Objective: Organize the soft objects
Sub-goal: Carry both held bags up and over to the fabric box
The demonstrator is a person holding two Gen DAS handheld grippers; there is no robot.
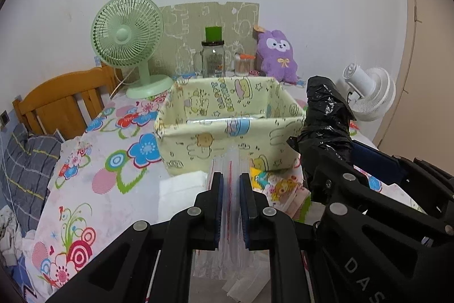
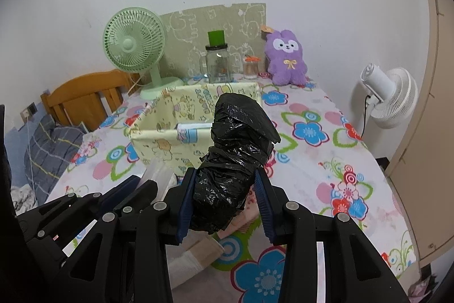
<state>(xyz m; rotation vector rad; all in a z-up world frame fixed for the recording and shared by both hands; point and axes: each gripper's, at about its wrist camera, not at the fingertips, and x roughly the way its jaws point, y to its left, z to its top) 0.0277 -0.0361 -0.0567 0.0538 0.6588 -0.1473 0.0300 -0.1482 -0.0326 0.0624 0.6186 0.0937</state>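
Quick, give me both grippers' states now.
Left gripper: shut on a clear zip bag.
Right gripper: shut on a black plastic bag bundle.

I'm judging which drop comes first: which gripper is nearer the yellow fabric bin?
Unclear. Left gripper, holding clear zip bags, and right gripper, holding a black bag roll, both hover beside each other before the yellow fabric bin.
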